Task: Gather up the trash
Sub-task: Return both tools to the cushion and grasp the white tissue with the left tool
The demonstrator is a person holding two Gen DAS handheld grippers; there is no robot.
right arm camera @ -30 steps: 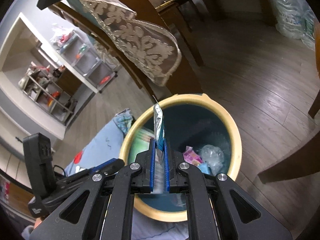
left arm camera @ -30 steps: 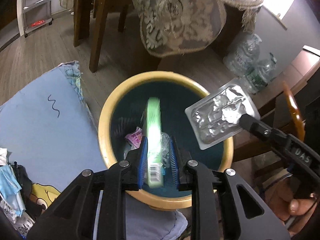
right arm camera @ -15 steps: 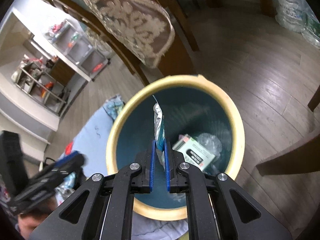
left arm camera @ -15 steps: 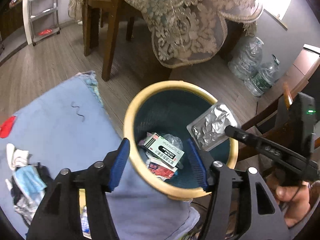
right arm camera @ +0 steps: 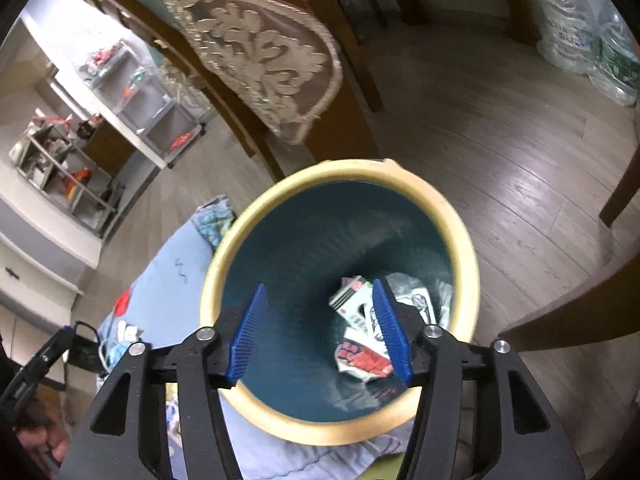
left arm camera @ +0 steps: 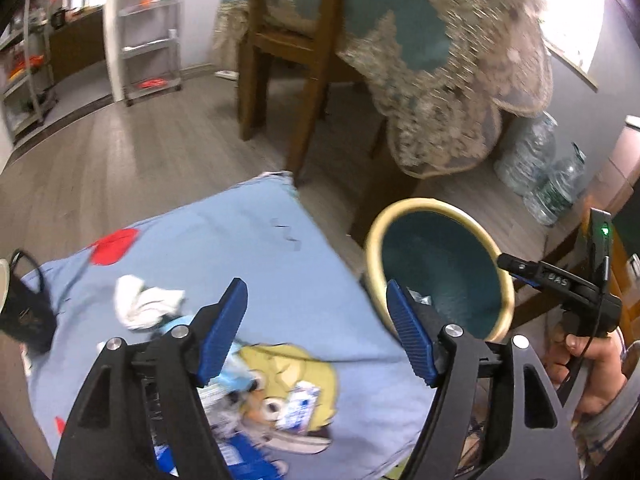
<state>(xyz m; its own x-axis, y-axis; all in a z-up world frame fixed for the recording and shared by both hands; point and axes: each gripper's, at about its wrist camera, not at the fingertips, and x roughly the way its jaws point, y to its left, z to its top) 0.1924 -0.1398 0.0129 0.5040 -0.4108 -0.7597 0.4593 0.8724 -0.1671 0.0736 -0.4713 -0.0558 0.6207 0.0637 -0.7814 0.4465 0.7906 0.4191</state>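
Observation:
A round bin with a yellow rim and dark teal inside stands on the floor; it also shows in the left wrist view. Boxes and wrappers lie at its bottom. My right gripper is open and empty right above the bin's mouth. My left gripper is open and empty above a blue cartoon cloth. On the cloth lie a white crumpled tissue, a small white-blue packet and other scraps under the left finger.
A wooden chair and a table with a lace cloth stand behind the bin. Large water bottles sit at the right. A black bag lies at the cloth's left edge. Metal shelves stand at the back left.
My right gripper has opened and dropped the foil blister pack into the bin. My left gripper has swung left, away from the bin and over the blue cloth.

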